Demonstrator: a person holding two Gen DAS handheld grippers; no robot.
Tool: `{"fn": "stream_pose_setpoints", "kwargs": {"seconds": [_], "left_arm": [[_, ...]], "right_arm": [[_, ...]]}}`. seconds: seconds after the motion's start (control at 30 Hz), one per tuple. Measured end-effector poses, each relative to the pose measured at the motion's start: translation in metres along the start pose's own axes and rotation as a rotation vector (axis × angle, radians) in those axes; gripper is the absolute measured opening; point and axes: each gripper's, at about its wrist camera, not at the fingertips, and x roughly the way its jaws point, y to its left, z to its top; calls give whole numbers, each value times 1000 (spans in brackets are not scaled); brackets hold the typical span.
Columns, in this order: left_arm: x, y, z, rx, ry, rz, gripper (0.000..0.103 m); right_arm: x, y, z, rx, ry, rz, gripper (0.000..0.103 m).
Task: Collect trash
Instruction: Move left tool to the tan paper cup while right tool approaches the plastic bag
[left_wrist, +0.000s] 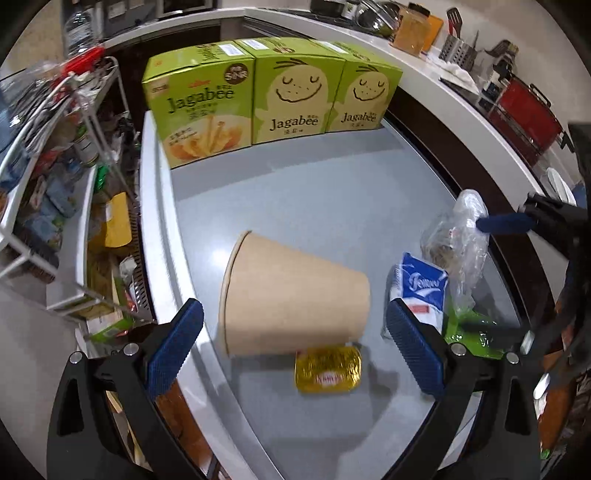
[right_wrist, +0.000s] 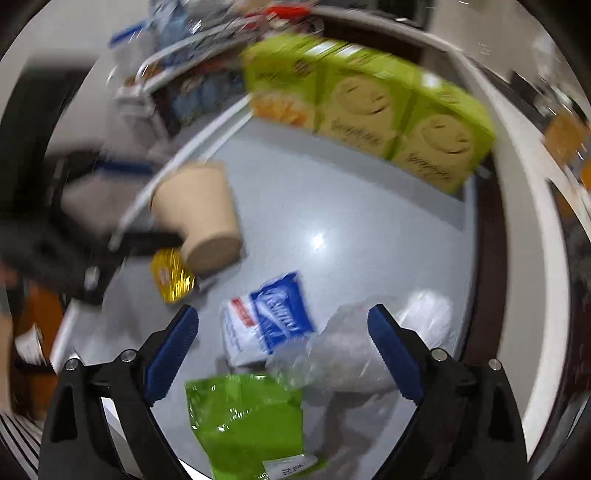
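Left wrist view: the grey worktop (left_wrist: 314, 206) ends in a pale rim at its left edge, with a wire rack (left_wrist: 55, 155) of packets beyond it and a dark gap along its right edge. Bare surface lies between the three green Jagabee boxes (left_wrist: 269, 99) at the back and the trash in front. The left tool (left_wrist: 295, 343) stands wide with nothing gripped; a brown paper cup (left_wrist: 295, 295) lies on its side between the fingers, mouth toward the left rim, what it holds hidden. A gold wrapper (left_wrist: 328, 369) touches the cup's base. Right of them are a blue-and-white tissue pack (left_wrist: 424, 284), a clear plastic bag (left_wrist: 461, 240) and a green packet (left_wrist: 469, 332).

Right wrist view, blurred: the right tool (right_wrist: 282, 343) is wide and grips nothing, above the tissue pack (right_wrist: 273, 314), clear bag (right_wrist: 351, 354) and green packet (right_wrist: 247, 417). The cup (right_wrist: 199, 214) and gold wrapper (right_wrist: 171, 275) lie near the left rim; open worktop (right_wrist: 351, 221) reaches the boxes (right_wrist: 369, 107)
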Motion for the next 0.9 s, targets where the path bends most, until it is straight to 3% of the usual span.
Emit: {"fn": "stream_pose_setpoints", "kwargs": {"seconds": [0.2,0.33,0.43,0.47,0.53,0.6,0.67,0.77,0.83,0.9], "left_arm": [[6,0,6,68,43,-60,100],[8,4,7,69,46,8,100],[7,16,1,-4,57,-37,100],[4,18,-1,-21,47,-44,100],[-5,21,-7,-45,10,-32,100],[-10,23,-9,-72,-8,-26,100],[-14,23,-7,-86,-28,-41,100],[-12,18,2,-67,-36,-25,100],[-14,15,5,-54,-47,-17,100],[-15,12,5,-50,-52,-20,100]], "right_arm": [[26,38,4,-276,44,-71,91],[29,43,14,-361,73,-114,91],[24,23,15,-218,157,-14,91],[15,19,18,-169,113,43,91],[-9,8,17,-107,11,72,92],[-27,-14,19,12,-55,-25,97],[-29,-35,22,109,-64,-127,98],[-13,-54,26,160,4,-170,98],[0,-68,24,286,80,-156,98],[4,-68,25,327,91,-184,99]]}}
